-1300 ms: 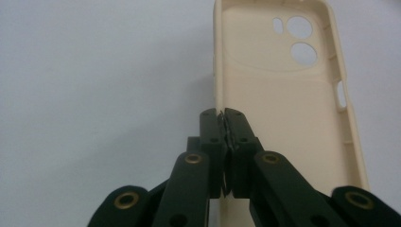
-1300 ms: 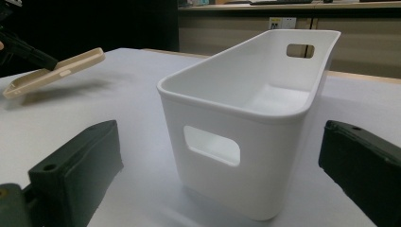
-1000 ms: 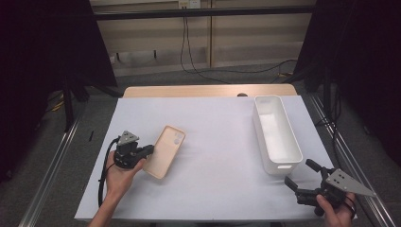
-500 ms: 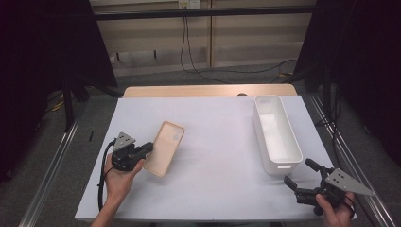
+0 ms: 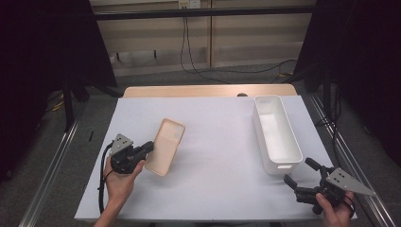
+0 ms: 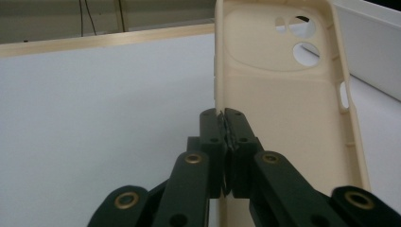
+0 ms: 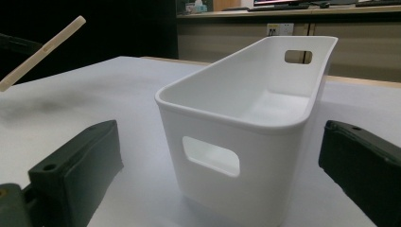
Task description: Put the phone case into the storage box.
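A beige phone case (image 5: 166, 144) is held off the white table, tilted, hollow side toward the left gripper's camera. My left gripper (image 5: 149, 146) is shut on its long side edge. In the left gripper view the two jaws pinch the case's thin wall (image 6: 218, 101) at my left gripper (image 6: 227, 118), and the camera cut-outs show at the case's far end (image 6: 283, 94). My right gripper (image 5: 299, 171) stands open near the front right corner of the table, its jaws spread wide and pointed at a white bin (image 5: 259, 127). From my right gripper (image 7: 220, 146) the case (image 7: 42, 47) shows edge-on.
The long white bin (image 7: 227, 116) stands empty at the right of the table, with a handle slot in each end. A white sheet (image 5: 217, 156) covers the table, and a wooden strip (image 5: 208, 91) runs along its far edge. Metal rails flank both sides.
The left gripper and the case have shifted only slightly. The right gripper has stayed where it was.
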The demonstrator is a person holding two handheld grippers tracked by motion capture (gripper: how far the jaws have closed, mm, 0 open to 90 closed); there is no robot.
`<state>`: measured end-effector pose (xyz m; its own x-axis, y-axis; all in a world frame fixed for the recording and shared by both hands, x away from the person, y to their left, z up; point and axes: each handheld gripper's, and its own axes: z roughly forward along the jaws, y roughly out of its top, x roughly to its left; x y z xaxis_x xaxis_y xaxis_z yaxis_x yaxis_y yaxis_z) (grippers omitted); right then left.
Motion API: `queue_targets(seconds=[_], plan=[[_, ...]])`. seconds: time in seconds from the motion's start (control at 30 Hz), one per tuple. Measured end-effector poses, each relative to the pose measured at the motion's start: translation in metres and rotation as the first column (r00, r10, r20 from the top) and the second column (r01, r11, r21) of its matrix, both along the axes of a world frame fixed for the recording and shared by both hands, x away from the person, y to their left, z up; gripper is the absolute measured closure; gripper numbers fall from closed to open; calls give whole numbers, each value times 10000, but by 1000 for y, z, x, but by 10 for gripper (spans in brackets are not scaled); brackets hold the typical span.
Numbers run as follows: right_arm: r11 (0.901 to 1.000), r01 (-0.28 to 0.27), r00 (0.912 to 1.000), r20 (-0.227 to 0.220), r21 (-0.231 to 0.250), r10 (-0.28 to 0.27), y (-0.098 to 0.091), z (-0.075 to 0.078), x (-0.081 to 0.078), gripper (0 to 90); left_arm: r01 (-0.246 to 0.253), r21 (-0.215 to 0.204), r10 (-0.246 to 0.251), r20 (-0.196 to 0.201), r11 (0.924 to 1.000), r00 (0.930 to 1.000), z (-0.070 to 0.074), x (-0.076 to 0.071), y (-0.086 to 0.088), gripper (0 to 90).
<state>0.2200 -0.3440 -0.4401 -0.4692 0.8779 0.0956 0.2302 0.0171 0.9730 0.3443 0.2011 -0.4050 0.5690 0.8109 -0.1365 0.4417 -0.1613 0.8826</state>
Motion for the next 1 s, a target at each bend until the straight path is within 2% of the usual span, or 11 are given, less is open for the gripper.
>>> queue_targets(seconds=[0.07, 0.3, 0.53, 0.73, 1.0], plan=[[10000, 11, 10000, 4, -14, -11, 0, 0, 0, 0, 52, 86, -53, 86, 9999, 9999, 1, -2, -2, 876], [9999, 90, 9999, 63, 74, -90, -1, 1, 0, 0, 282, -68, -280, 284, 9996, 9992, 3, -4, -9, 876], [9998, 126, 9999, 51, 176, -127, -2, 3, -1, 0, 476, -302, -466, 327, 9984, 9984, 6, -6, -18, 876], [9997, 150, 9998, 86, 214, -152, 0, 6, -1, 0, 645, -341, -633, 348, 9973, 9974, 6, -7, -26, 876], [9978, 207, 9996, 198, 630, -220, 3, 16, -3, 0, 768, -403, -746, 541, 9962, 9957, 10, -9, -33, 876]])
